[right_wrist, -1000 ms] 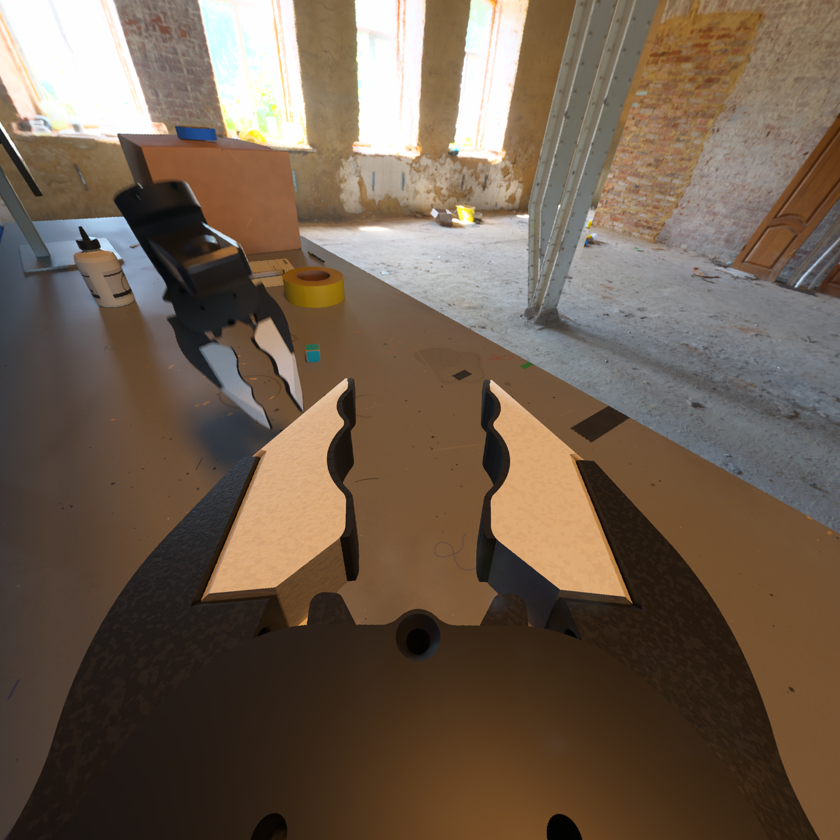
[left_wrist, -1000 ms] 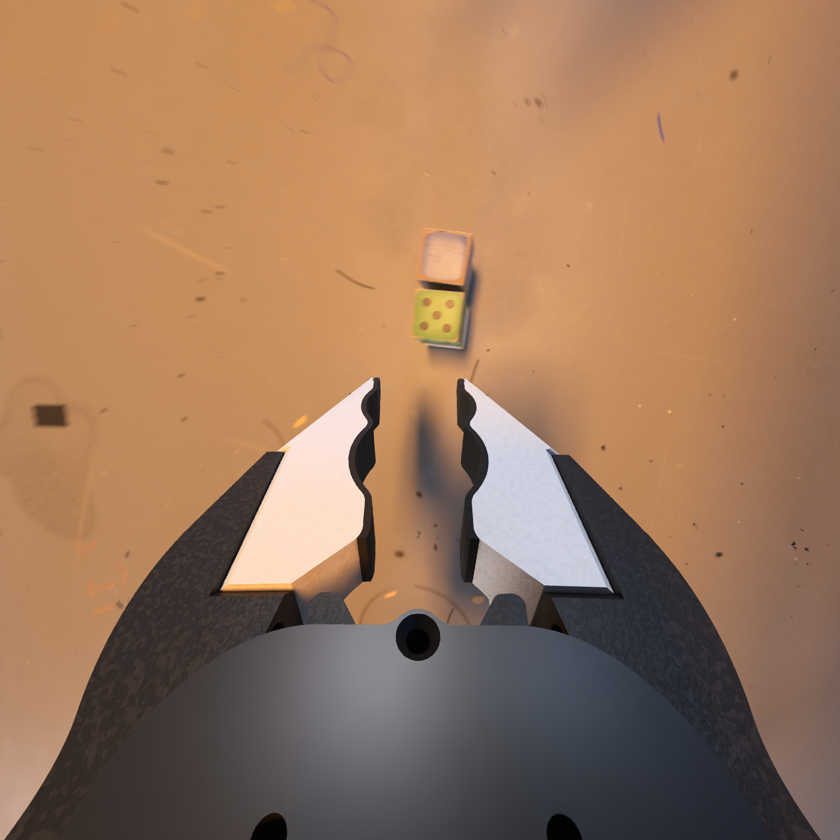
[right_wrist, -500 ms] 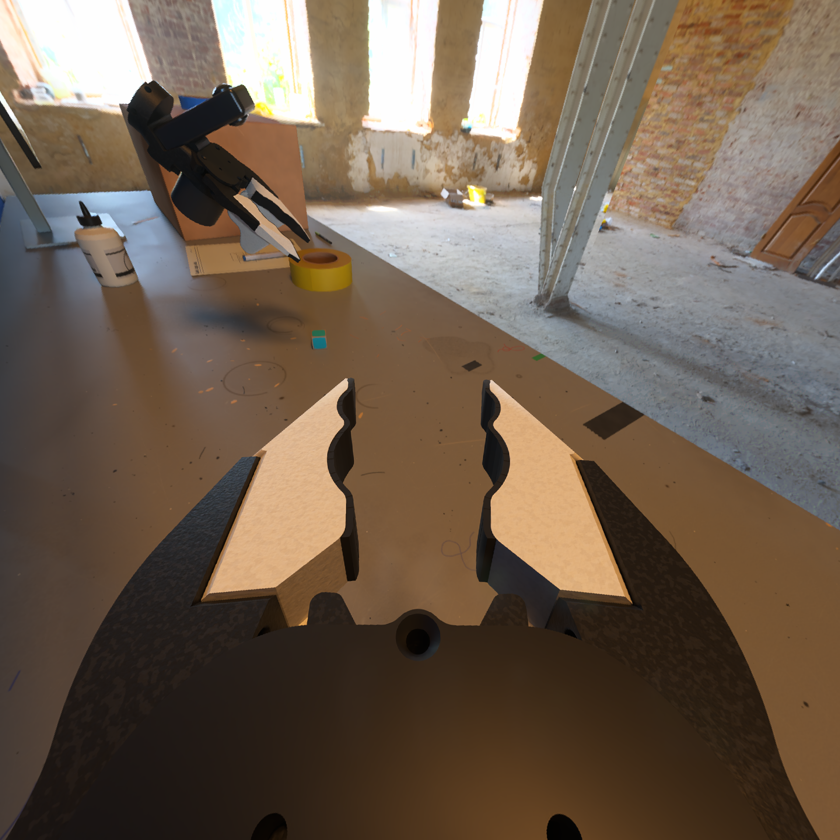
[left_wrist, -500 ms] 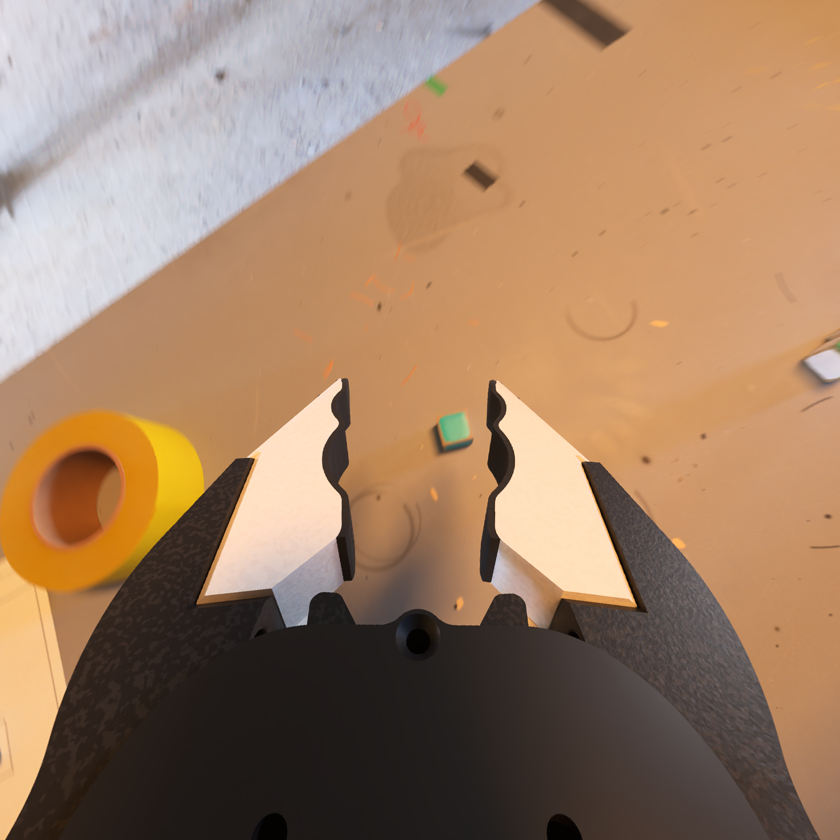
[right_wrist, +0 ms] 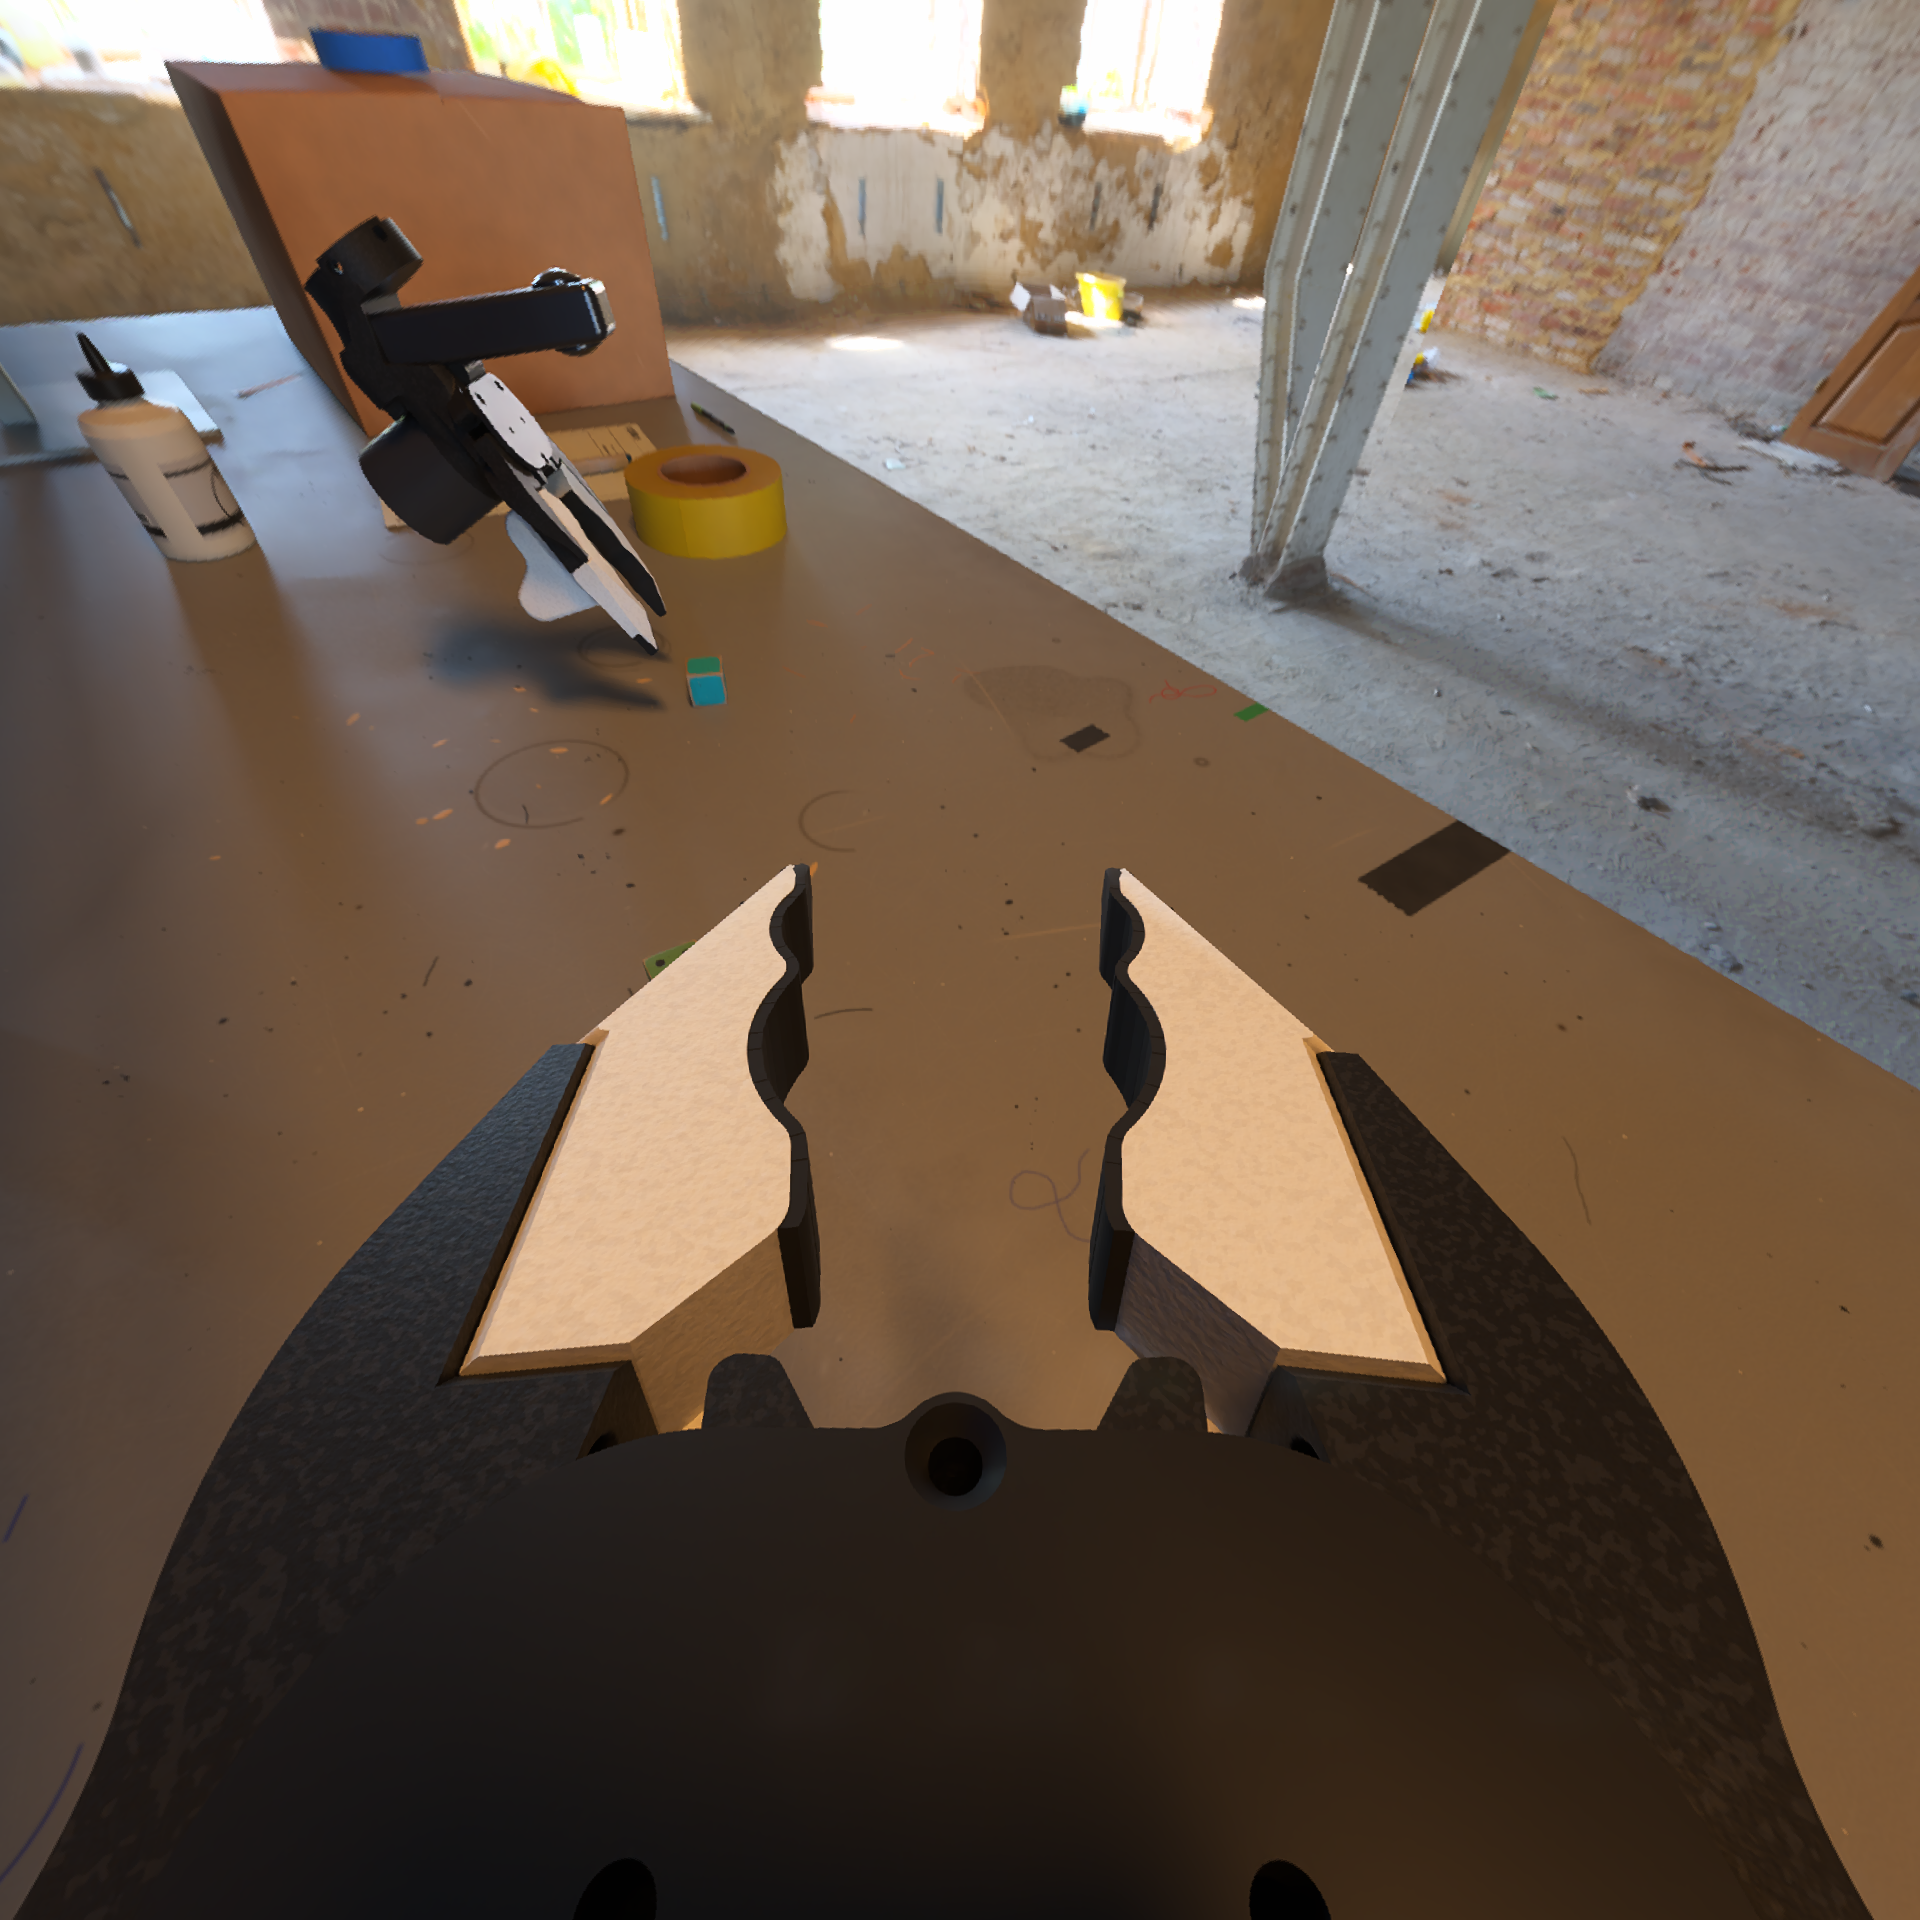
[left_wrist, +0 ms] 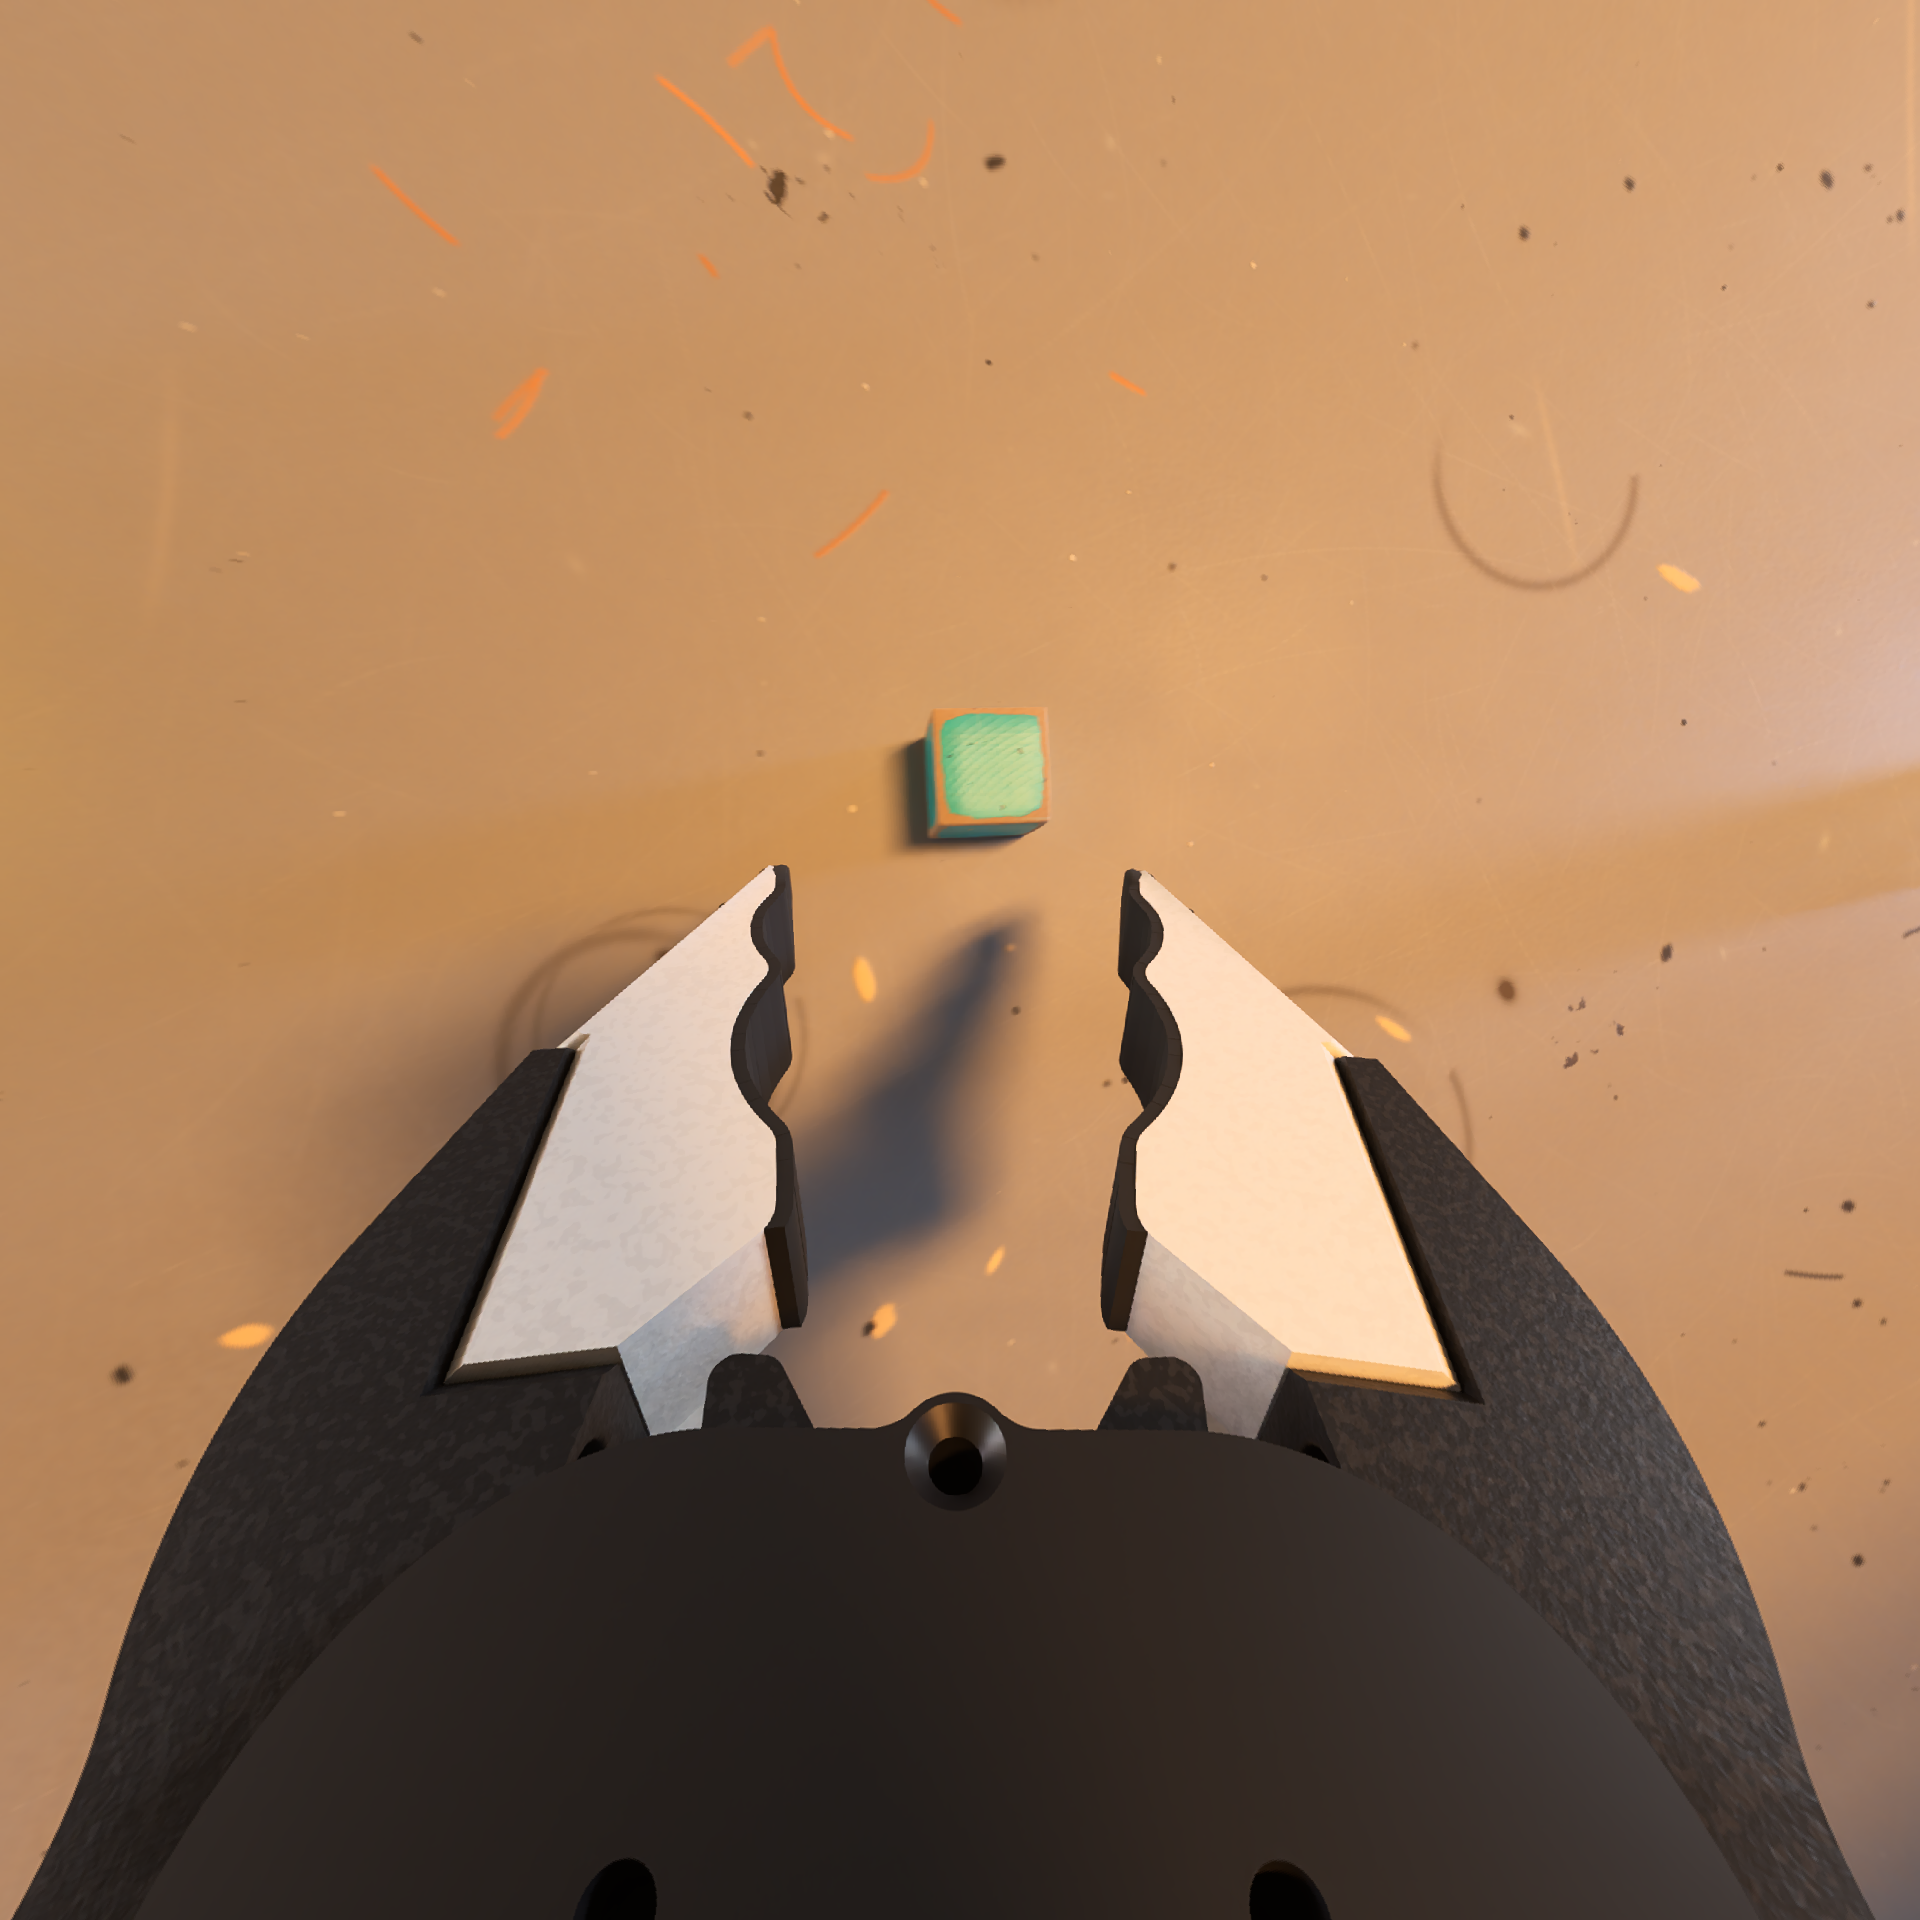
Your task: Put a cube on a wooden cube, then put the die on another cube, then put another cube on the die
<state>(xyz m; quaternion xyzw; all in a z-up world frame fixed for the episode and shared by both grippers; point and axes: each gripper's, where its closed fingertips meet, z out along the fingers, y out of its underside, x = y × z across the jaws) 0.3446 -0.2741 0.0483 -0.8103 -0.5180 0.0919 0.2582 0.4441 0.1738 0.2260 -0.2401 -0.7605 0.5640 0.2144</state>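
A small cube with a green top and wooden edges sits on the brown table, just ahead of my left gripper's tips. My left gripper is open and empty, pointing down at the table with the cube a little beyond its gap. In the right wrist view the same cube shows a green top and a blue side, with the left gripper tilted down right beside it. My right gripper is open and empty, low over the table. The die and the other cubes are not clearly in view.
A yellow tape roll, a white glue bottle and a leaning brown board stand at the table's far end. The table's edge runs diagonally on the right, with floor beyond. A small green scrap peeks beside my right gripper's left finger.
My left gripper left the die and pale cube, swung over by the tape roll, opened wider and came down close to the green-topped cube. My right gripper stayed open and barely shifted.
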